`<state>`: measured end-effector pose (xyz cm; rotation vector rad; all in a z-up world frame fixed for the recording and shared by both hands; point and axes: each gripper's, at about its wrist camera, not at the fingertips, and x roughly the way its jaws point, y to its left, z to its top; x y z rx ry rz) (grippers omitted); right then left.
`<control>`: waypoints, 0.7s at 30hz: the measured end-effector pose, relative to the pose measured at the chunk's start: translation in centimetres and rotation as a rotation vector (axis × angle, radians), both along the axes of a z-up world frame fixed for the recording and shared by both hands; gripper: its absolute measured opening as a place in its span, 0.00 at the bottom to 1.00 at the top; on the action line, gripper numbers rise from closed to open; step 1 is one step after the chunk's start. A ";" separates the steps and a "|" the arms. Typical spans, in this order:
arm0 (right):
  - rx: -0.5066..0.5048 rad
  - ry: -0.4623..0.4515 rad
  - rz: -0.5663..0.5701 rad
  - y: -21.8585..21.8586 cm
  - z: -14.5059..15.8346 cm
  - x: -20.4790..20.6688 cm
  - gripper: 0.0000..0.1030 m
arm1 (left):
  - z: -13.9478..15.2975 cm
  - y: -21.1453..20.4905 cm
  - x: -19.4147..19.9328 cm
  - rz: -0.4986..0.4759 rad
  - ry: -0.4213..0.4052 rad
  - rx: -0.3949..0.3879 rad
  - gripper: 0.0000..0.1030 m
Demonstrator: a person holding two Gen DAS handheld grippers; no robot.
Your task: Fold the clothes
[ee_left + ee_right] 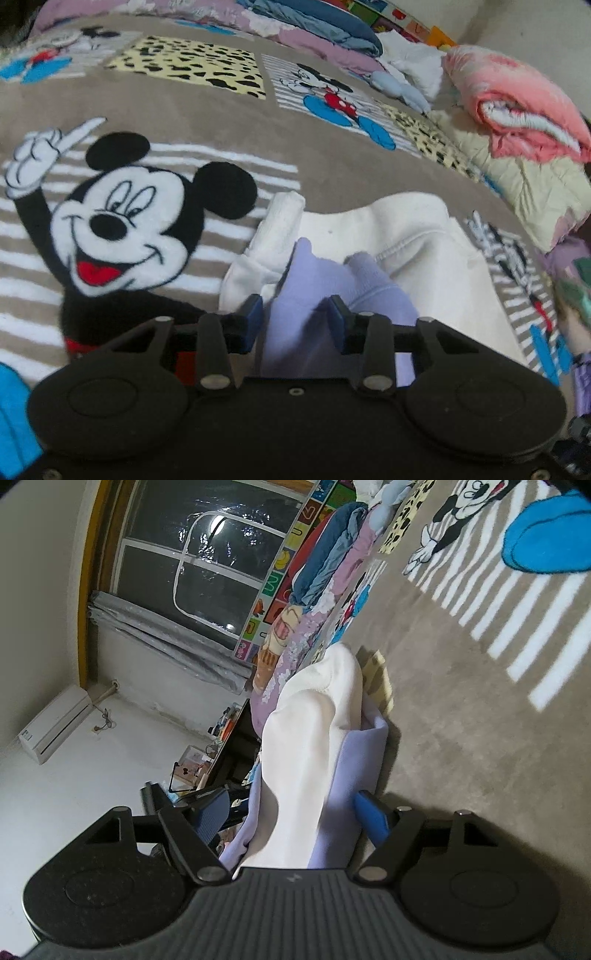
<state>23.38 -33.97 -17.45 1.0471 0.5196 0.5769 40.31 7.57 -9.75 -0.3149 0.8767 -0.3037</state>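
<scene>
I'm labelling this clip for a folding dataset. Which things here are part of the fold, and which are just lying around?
In the job:
- garment, cream outside with lilac lining
- left gripper, lilac fabric between its jaws
- right gripper, jaws around the same garment
- blanket it lies on

Lying about:
- pink quilt
- blue clothes
- white cloth
- air conditioner

Each black claw [295, 321] [291, 812] has blue pads, silver rivets and round housings.

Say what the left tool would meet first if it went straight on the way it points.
The lilac cloth already between its pads; just beyond, the cream garment lying on the cartoon blanket. Depth is hard to judge.
</scene>
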 end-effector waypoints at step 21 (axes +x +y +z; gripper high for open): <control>0.004 0.009 -0.006 -0.3 0.1 -0.5 0.69 | 12.4 8.1 -16.2 0.339 -0.440 0.157 0.07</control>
